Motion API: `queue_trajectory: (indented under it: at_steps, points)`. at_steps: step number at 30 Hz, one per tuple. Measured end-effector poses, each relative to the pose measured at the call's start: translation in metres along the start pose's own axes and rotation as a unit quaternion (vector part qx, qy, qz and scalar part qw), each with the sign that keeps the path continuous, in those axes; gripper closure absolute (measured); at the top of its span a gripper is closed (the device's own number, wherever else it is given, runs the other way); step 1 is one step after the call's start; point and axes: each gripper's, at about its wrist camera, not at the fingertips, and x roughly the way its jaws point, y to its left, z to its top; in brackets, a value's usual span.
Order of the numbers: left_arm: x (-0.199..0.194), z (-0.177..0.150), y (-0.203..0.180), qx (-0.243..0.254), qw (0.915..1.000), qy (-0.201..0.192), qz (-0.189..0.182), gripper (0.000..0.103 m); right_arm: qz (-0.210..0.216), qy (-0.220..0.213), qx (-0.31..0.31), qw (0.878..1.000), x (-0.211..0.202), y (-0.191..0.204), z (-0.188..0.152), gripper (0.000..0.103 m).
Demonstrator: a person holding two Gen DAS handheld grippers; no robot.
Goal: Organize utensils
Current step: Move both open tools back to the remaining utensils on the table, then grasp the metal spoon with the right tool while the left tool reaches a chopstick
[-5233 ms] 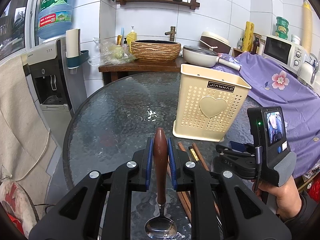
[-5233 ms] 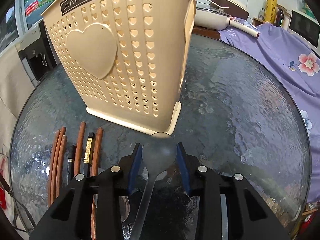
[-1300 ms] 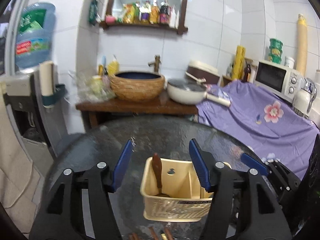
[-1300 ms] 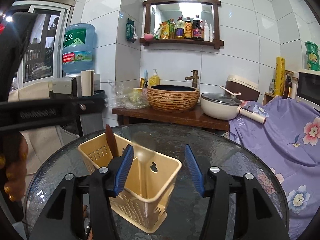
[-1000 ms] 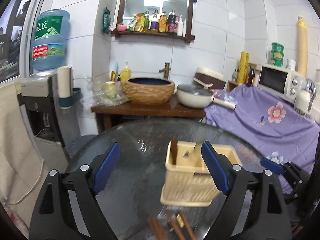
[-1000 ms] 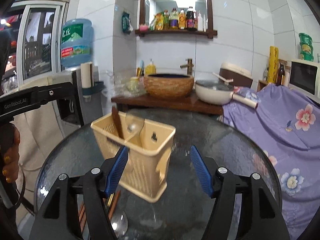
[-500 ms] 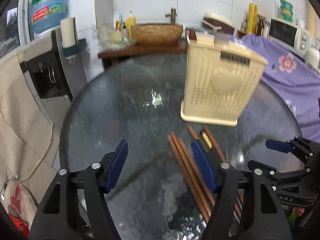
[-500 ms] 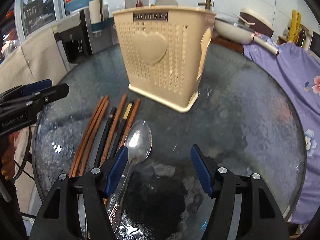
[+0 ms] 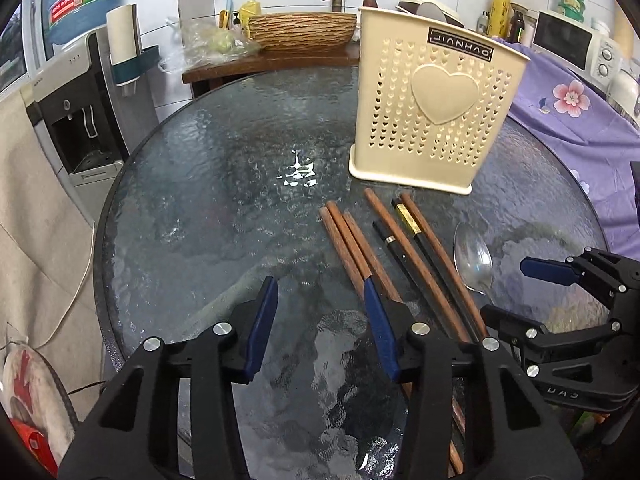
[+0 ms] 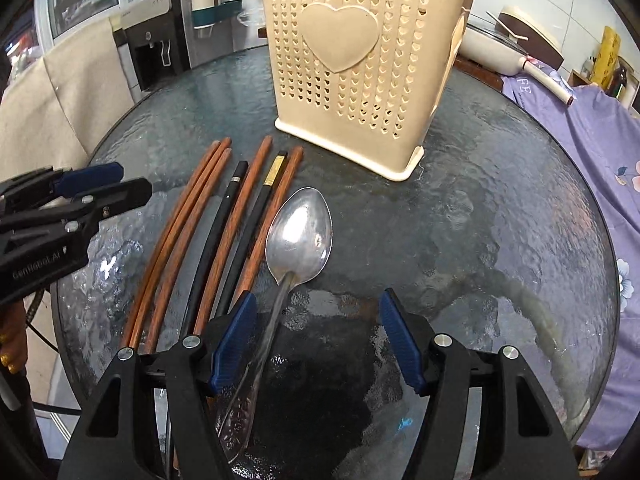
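From the left wrist view, the left claw [image 9: 320, 320] hangs over the round glass worktop [image 9: 208, 208] with its blue pads apart and nothing between them; its jaws have just been closing. Its right pad sits over the near ends of a bundle of brown chopsticks [image 9: 352, 248]. Beside these lie more brown and black chopsticks [image 9: 416, 248], fanned toward a cream utensil holder [image 9: 436, 100] that stands upright at the far side of the worktop. A metal spoon [image 9: 474, 260] lies bowl-up right of the chopsticks. The right claw [image 9: 548, 292] enters from the right edge, near the spoon. Behind the worktop are a water dispenser [image 9: 76, 112], a woven basin [image 9: 304, 30] on a wooden stand, and a purple flowered cloth [image 9: 568, 108].

From the right wrist view, the right claw [image 10: 316, 340] is open, holding nothing; the spoon's [image 10: 300, 236] handle runs between its pads, close to the left one, which also overlaps the nearest chopsticks [image 10: 224, 220]. The holder [image 10: 360, 68] stands just beyond the chopstick tips. The left claw [image 10: 80, 196] reaches in from the left, over the worktop [image 10: 480, 220].
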Motion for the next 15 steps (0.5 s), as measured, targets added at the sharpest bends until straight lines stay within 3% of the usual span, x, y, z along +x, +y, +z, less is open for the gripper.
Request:
queue_trajectory:
  at_steps: [15]
  points:
    - [0.008, -0.005, -0.012, 0.016, 0.9996, 0.019, -0.017, 0.06, 0.006, 0.004, 0.016, 1.0, 0.013, 0.001, 0.021, 0.04]
